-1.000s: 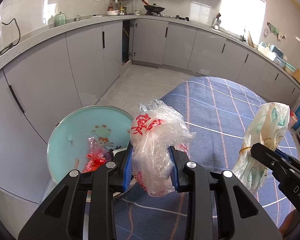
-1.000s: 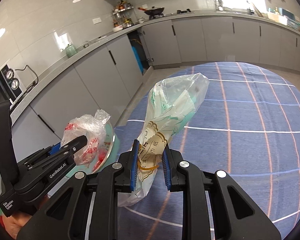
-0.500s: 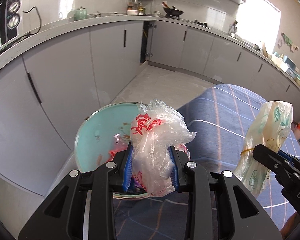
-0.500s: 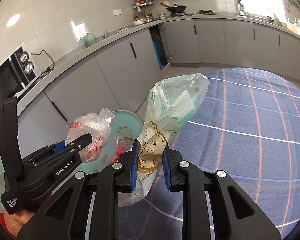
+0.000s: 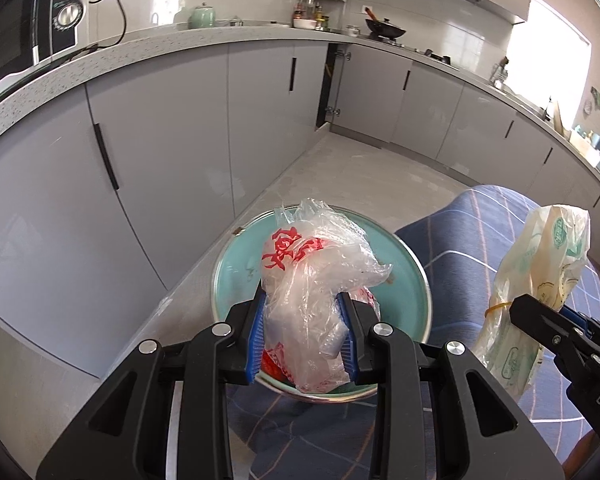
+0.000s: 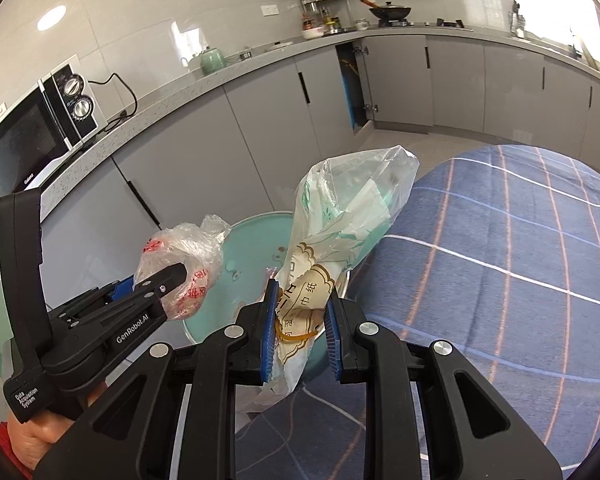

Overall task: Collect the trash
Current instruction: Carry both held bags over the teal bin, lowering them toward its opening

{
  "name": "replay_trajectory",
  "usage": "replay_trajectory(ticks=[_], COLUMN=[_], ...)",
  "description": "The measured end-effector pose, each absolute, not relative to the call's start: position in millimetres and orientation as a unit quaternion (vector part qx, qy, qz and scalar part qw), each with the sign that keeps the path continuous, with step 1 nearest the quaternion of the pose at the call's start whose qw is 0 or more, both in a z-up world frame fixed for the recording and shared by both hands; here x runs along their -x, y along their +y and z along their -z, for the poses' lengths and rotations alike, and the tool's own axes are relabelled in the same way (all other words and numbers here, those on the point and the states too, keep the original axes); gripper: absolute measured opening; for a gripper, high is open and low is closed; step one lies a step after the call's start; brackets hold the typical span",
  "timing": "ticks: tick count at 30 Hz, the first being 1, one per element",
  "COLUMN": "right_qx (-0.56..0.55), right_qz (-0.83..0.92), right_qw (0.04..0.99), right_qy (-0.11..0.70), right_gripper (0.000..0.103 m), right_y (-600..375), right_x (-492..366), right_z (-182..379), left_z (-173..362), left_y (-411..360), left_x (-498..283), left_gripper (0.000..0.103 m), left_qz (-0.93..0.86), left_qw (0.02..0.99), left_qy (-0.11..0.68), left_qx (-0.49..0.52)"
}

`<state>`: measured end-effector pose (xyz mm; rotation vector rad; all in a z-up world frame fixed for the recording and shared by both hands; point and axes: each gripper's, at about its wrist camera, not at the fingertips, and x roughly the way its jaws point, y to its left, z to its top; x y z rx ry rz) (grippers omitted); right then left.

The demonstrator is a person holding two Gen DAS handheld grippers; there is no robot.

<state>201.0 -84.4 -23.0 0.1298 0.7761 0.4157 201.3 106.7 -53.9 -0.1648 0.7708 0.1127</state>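
Two bags of rubbish are carried at once, one per gripper, so both reach the bin in a single trip. Left gripper (image 5: pixel 303 338) pinches a crumpled clear plastic bag with red print (image 5: pixel 312 280) directly above the round teal bin (image 5: pixel 236 264) beside the blue checked tablecloth (image 6: pixel 500 280). Right gripper (image 6: pixel 300 334) clamps a pale green-printed tissue wrapper (image 6: pixel 340 240) near its yellow rubber band (image 6: pixel 296 336), held just beside the bin's rim, probably awaiting its turn.

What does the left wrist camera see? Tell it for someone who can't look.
The left gripper squeezes a crumpled clear bag with red print above a round teal bin. Grey kitchen cabinets curve behind.
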Motion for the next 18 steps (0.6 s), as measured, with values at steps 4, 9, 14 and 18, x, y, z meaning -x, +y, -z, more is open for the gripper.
replay_trajectory(ticks=[4,9,14,18], right_qx=[-0.061,-0.057,-0.05,-0.043], right_qz=[-0.206,-0.211,-0.219,-0.221], right_qw=[0.898,0.894,0.89,0.89], right_qy=[0.384,0.391,0.397,0.395], right_gripper=[0.022,0.022,0.022,0.022], right_y=[-78.6,-71.3,-61.1,-53.6], right_x=[-200.6,-199.5,-198.4,-201.0], right_z=[28.9,33.3,36.7,37.0], left_z=[56.8,61.3,63.7,63.3], left_y=[117.3,125.7,124.2,127.8], left_x=[-199.1,-197.7,-194.9,-195.7], left_gripper=[0.031,0.031,0.031,0.031], left_qz=[-0.061,-0.066,-0.065,-0.069], left_qw=[0.92,0.917,0.916,0.916], left_qy=[0.377,0.382,0.386,0.386], left_qx=[0.086,0.089,0.089,0.088])
